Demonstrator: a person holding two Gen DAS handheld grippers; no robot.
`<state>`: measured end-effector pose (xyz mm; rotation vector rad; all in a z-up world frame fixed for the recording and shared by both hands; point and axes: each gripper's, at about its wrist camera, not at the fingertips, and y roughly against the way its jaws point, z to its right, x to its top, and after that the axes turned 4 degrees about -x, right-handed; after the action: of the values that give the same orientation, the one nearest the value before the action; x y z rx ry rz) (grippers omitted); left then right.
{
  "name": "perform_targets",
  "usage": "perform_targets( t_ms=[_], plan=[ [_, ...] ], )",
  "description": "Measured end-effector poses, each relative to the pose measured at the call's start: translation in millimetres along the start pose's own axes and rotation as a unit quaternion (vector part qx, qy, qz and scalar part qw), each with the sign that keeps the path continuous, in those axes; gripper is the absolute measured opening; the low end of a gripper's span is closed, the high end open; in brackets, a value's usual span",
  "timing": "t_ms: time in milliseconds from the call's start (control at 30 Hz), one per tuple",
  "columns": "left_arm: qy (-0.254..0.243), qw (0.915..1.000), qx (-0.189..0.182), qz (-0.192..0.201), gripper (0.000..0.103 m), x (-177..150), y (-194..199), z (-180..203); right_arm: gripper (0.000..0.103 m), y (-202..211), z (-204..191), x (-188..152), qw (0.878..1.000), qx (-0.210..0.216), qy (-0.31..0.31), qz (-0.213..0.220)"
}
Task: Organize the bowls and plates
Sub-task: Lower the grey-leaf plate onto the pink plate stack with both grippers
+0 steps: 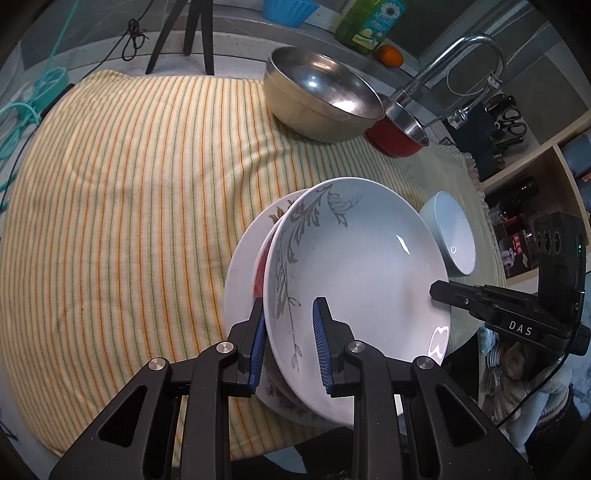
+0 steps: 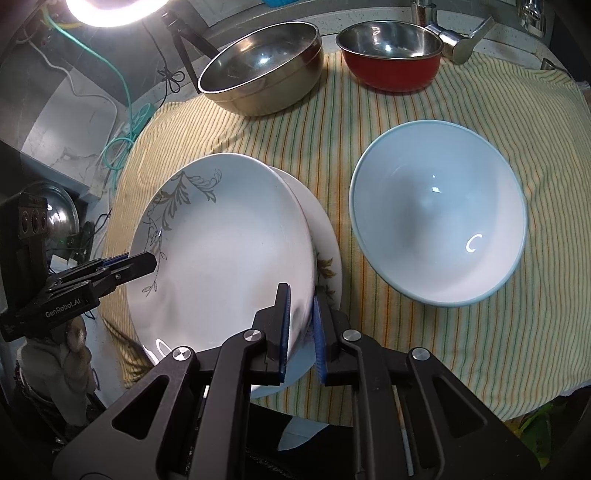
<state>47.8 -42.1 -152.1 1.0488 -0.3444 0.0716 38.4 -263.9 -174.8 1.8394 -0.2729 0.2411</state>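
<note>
A deep white plate with a grey leaf pattern (image 1: 354, 258) (image 2: 229, 240) hangs tilted over a flatter white flowered plate (image 1: 243, 266) (image 2: 325, 243) lying on the striped cloth (image 1: 129, 203). My left gripper (image 1: 290, 332) is shut on the leaf plate's near-left rim. In the right wrist view the left gripper (image 2: 147, 260) shows at the plate's left edge. My right gripper (image 2: 301, 328) is shut on the opposite rim, and the right gripper (image 1: 436, 291) reaches in from the right in the left wrist view. A light blue bowl (image 2: 436, 221) (image 1: 454, 236) stands upright just right of the plates.
A large steel bowl (image 2: 262, 62) and a red steel-lined bowl (image 2: 391, 74) stand at the back of the cloth. Behind them are a faucet (image 1: 469, 48), a green soap bottle (image 1: 369, 22) and tripod legs (image 1: 199, 33). Shelves (image 1: 517, 147) lie to the right.
</note>
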Motion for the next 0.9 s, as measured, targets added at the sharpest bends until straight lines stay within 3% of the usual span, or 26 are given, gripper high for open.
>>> perform_targets(
  t_ms=[633,900],
  plan=[
    [-0.039,0.9985,0.04,-0.003,0.024,-0.3,-0.5,11.1,0.017,-2.9,-9.2,-2.5,0.999,-0.02,0.028,0.001],
    [-0.059,0.9962,0.064,-0.003,0.035,-1.5,-1.5,15.2,0.018,0.8,-13.4,-3.8,0.999,-0.022,0.035,0.006]
  ],
)
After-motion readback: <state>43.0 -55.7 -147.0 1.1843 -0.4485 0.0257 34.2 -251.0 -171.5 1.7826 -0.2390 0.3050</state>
